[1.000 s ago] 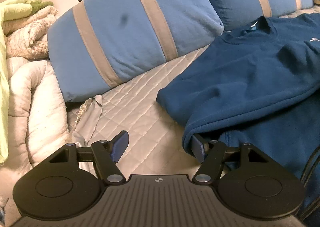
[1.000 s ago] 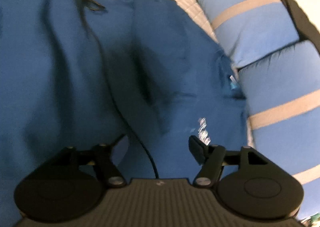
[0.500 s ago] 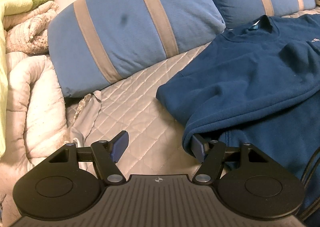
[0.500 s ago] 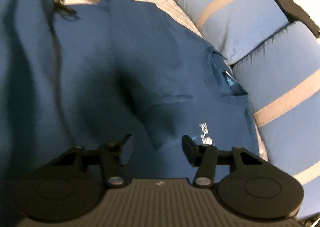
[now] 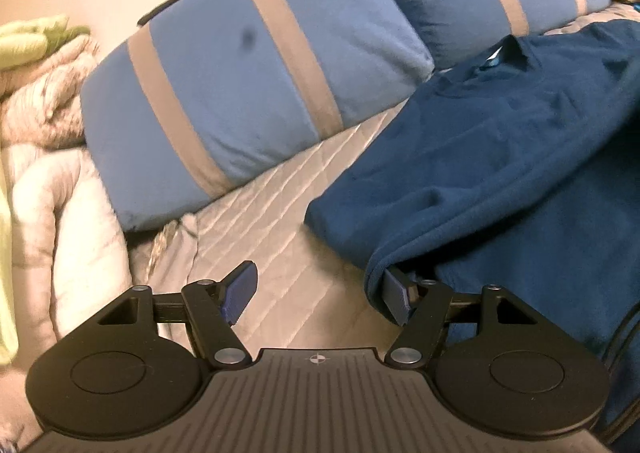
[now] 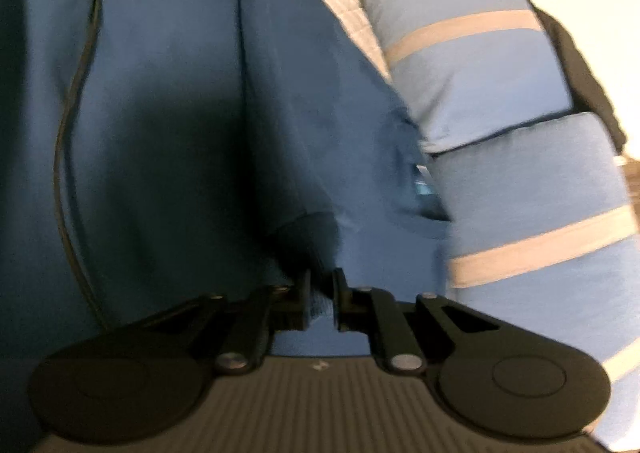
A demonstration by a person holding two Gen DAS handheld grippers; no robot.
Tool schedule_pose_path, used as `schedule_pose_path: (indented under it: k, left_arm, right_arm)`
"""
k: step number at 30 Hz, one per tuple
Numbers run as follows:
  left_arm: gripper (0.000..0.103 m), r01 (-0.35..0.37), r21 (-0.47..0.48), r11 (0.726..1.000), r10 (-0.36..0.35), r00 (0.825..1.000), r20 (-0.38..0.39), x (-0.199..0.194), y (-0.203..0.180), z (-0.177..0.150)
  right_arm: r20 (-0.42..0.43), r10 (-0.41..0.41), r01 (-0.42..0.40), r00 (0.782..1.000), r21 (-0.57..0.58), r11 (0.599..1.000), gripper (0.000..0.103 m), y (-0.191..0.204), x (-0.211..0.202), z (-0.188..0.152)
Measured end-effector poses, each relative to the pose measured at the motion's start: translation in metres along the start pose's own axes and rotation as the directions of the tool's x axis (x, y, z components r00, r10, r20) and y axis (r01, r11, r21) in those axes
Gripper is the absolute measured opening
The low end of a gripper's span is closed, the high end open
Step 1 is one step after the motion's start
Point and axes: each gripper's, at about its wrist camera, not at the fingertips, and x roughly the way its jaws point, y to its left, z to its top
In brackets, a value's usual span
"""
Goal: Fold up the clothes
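right gripper [image 6: 320,295], open 0.5 s ago, is now pinching sweatshirt [image 6: 168,113] fabric for folding; left gripper [image 5: 318,293] is gaping wide, w/ nothing held.

We cannot read any text, brand or number in these views. The small teal label [image 5: 491,60] inside the sweater [image 5: 500,157] collar is too blurred to read.

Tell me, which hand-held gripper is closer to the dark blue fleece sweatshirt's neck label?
Right. The right hand-held gripper pinches a fold near the neck label; the left hand-held gripper sits open at the dark blue fleece sweatshirt edge, far below its collar.
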Motion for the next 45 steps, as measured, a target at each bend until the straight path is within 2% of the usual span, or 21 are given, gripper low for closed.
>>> schedule_pose_path:
  k: [4,6,9,13,17,20,23,25,27,30,33,40,43,45]
  left_arm:
    - [0.067,0.006,0.083,0.997,-0.009,0.999,0.034,-0.005,-0.014,0.005]
    - [0.067,0.000,0.143,0.990,-0.007,0.999,0.044,-0.006,-0.024,0.005]
    - [0.068,-0.016,0.244,0.970,0.011,1.000,0.021,-0.001,-0.035,0.001]
    - [0.070,-0.009,0.259,0.966,0.008,1.000,0.002,0.002,-0.036,-0.005]
    - [0.070,0.008,0.270,0.963,-0.019,0.999,0.039,-0.009,-0.032,-0.011]
    - [0.070,0.056,0.282,0.958,-0.076,0.995,0.062,-0.025,-0.031,-0.017]
    - [0.070,0.159,0.224,0.961,-0.177,0.982,0.064,-0.035,-0.022,-0.018]
    - [0.070,0.188,0.114,0.976,-0.193,0.981,0.036,-0.024,-0.012,-0.013]
    - [0.070,0.211,0.002,0.978,-0.211,0.977,0.010,-0.013,-0.001,-0.008]
    - [0.070,0.235,-0.167,0.957,-0.243,0.970,-0.025,0.003,0.015,-0.001]
    - [0.070,0.243,-0.311,0.919,-0.273,0.961,-0.054,0.018,0.029,0.005]
    - [0.070,0.175,-0.185,0.967,-0.199,0.973,-0.116,0.024,0.006,-0.021]
    - [0.070,0.158,-0.169,0.973,-0.180,0.976,-0.124,0.018,0.007,-0.023]
    - [0.070,0.156,-0.165,0.974,-0.178,0.975,-0.131,0.012,0.012,-0.019]
  right_arm:
    - [-0.035,-0.051,0.050,0.998,-0.028,0.998,0.009,-0.013,-0.018,-0.009]
    - [-0.060,-0.045,0.043,0.997,-0.023,0.999,0.009,-0.017,-0.021,-0.014]
    - [-0.094,0.032,-0.032,0.995,0.005,0.999,0.009,-0.014,-0.023,-0.020]
    - [-0.122,0.167,-0.167,0.978,0.010,0.986,0.009,-0.002,-0.025,-0.028]
    - [-0.128,0.232,-0.230,0.964,0.025,0.973,0.009,0.001,-0.029,-0.033]
    - [-0.133,0.250,-0.247,0.959,0.042,0.968,0.009,0.006,-0.032,-0.034]
    - [-0.125,0.263,-0.255,0.957,0.073,0.964,0.009,0.006,-0.034,-0.036]
    - [-0.119,0.268,-0.259,0.956,0.081,0.962,0.010,0.003,-0.032,-0.038]
    - [-0.119,0.270,-0.261,0.956,0.081,0.962,0.010,0.003,-0.031,-0.037]
    - [-0.121,0.272,-0.263,0.955,0.082,0.961,0.010,0.005,-0.033,-0.037]
    - [-0.122,0.270,-0.260,0.955,0.091,0.961,0.010,0.004,-0.031,-0.037]
    - [-0.122,0.291,-0.276,0.949,0.126,0.953,0.010,0.003,-0.029,-0.038]
    - [-0.126,0.318,-0.299,0.940,0.149,0.943,0.011,0.001,-0.026,-0.039]
    - [-0.133,0.332,-0.308,0.934,0.171,0.936,0.031,-0.002,-0.022,-0.041]
